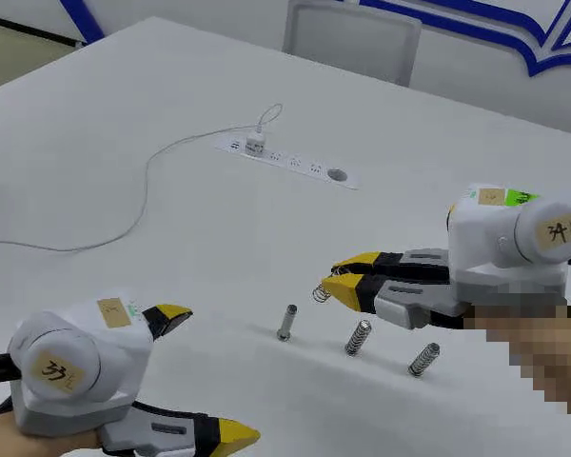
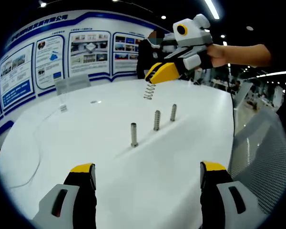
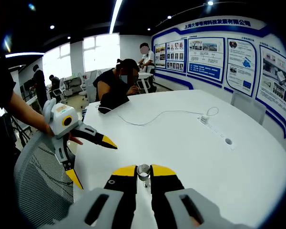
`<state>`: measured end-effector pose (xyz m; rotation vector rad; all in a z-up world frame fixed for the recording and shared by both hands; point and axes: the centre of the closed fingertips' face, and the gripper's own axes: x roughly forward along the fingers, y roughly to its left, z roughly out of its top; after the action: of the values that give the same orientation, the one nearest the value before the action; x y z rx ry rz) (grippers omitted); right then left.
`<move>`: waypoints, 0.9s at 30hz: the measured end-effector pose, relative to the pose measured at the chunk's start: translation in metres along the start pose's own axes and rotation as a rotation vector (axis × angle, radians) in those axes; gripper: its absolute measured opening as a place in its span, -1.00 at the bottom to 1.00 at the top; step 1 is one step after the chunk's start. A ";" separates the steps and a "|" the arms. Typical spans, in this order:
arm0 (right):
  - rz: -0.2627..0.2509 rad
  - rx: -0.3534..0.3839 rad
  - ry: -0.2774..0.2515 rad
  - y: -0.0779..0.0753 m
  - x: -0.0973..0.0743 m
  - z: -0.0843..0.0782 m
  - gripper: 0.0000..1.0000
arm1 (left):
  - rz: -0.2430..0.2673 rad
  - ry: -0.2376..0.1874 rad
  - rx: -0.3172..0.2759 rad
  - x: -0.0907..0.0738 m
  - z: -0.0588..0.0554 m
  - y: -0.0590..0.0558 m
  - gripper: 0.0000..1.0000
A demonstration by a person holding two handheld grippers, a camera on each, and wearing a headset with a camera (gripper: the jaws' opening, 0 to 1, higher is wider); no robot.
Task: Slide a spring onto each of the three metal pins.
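Note:
Three metal pins stand on the white table (image 1: 171, 219). The left pin (image 1: 286, 323) (image 2: 134, 134) is bare. The middle pin (image 1: 358, 337) (image 2: 157, 120) and the right pin (image 1: 423, 359) (image 2: 173, 112) each carry a spring. My right gripper (image 1: 345, 278) (image 3: 143, 168) is shut on a loose spring (image 1: 321, 292) (image 2: 149, 90) (image 3: 143, 172), held in the air above and just behind the bare pin. My left gripper (image 1: 205, 376) (image 2: 148, 168) is open and holds nothing, low at the near left, its jaws pointing toward the pins.
A white power strip (image 1: 290, 162) with a plugged-in adapter and a trailing cable (image 1: 143, 200) lies further back on the table. A chair (image 1: 352, 33) stands at the far edge. A mesh chair (image 2: 262, 157) is at the table's side. People sit beyond the table (image 3: 117, 88).

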<state>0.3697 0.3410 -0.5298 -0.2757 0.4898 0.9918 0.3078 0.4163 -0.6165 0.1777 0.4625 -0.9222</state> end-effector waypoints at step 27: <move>-0.008 0.043 0.099 -0.009 0.049 -0.019 -0.79 | 0.061 0.005 -0.005 -0.001 -0.002 0.014 0.87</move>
<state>0.3944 0.3636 -0.5715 -0.2892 0.5989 0.9614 0.3179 0.4256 -0.6185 0.1888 0.4612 -0.8614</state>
